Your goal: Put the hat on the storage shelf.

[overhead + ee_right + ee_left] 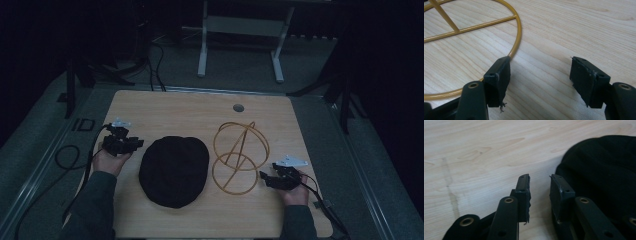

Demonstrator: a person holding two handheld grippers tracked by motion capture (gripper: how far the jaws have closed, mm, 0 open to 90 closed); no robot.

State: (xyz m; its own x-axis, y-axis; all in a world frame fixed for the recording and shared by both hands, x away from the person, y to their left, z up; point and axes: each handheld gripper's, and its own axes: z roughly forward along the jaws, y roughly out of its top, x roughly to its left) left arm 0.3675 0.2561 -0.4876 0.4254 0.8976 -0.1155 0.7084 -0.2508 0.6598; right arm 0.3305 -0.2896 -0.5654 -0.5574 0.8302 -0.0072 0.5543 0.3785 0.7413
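A black cloth hat (174,170) lies flat on the wooden table (165,107), left of the middle. To its right stands a gold wire stand (238,155) made of two rings joined by a slanted rod. My left gripper (137,143) rests just left of the hat, pointing at it. In the left gripper view its jaws (539,178) stand apart with bare wood between them, and the hat's edge (599,170) lies just beyond the right jaw. My right gripper (264,177) sits by the stand's lower ring, open wide (540,60). Its left jaw overlaps the gold ring (518,37).
A round cable hole (238,107) sits near the table's far edge. Beyond the table stand the white legs of another frame (202,50) on a grey floor. Black cables (65,160) loop along the left side of the table, and one trails from the right gripper.
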